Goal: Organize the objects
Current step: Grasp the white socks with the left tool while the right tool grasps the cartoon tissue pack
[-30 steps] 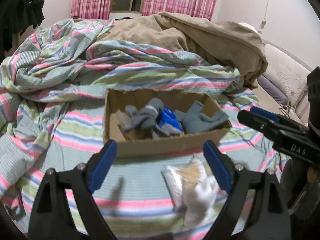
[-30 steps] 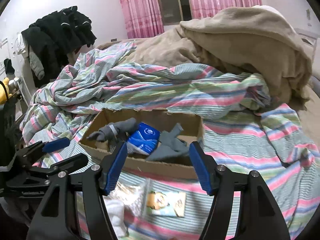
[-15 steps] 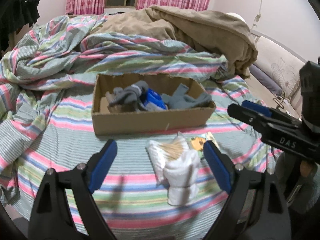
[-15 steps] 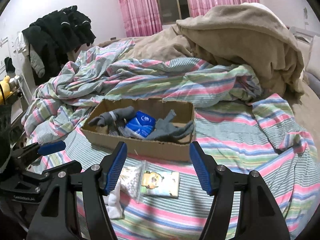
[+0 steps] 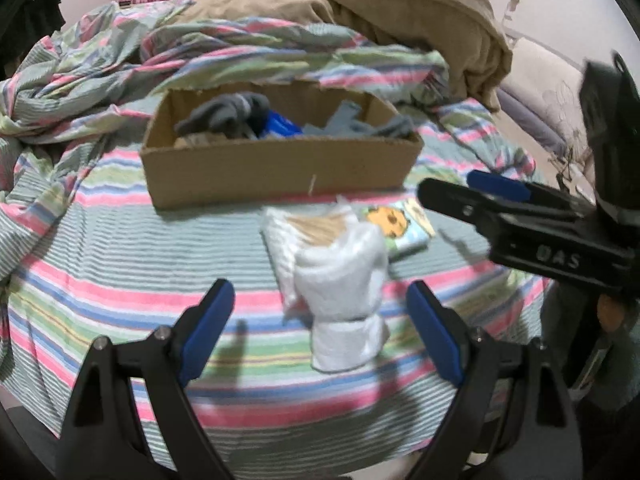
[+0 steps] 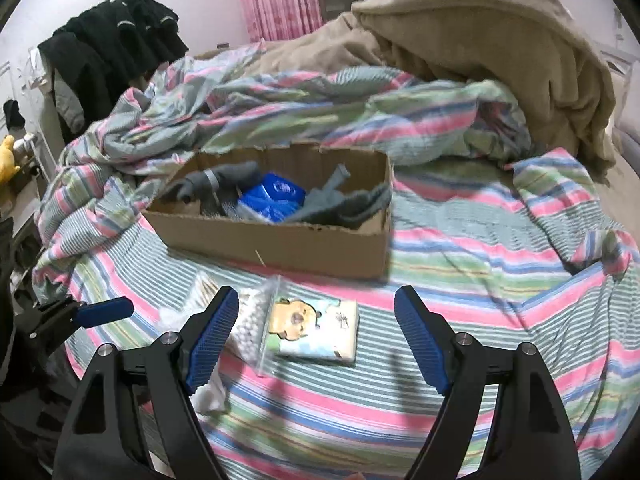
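both tongs gape over one box, perhaps three packets.

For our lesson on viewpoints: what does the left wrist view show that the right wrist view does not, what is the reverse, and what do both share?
Only the left wrist view shows the rolled white socks whole. Only the right wrist view shows the dark clothes hanging by the wall and a yellow toy. Both show the cardboard box, the cartoon packet and both open grippers: left gripper, right gripper.
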Action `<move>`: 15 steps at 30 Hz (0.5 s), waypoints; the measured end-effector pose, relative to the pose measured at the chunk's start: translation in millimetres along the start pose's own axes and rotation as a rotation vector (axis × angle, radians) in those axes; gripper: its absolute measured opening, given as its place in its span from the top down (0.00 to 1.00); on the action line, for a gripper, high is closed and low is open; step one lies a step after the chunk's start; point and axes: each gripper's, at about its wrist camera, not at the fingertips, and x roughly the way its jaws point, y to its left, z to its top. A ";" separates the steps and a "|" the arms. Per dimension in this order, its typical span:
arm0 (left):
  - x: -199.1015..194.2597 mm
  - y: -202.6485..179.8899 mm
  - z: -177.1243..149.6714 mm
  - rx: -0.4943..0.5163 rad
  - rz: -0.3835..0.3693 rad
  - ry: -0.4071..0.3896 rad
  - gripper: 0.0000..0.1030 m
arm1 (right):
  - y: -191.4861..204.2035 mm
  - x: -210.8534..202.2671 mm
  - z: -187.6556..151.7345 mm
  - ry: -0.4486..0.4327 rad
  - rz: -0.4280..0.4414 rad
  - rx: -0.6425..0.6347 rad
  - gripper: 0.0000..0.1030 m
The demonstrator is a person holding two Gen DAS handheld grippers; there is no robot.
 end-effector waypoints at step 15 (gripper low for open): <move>35.1 2.5 -22.1 -0.047 -0.049 0.046 0.44 | -0.1 49.6 -19.1 0.149 -0.020 0.018 0.20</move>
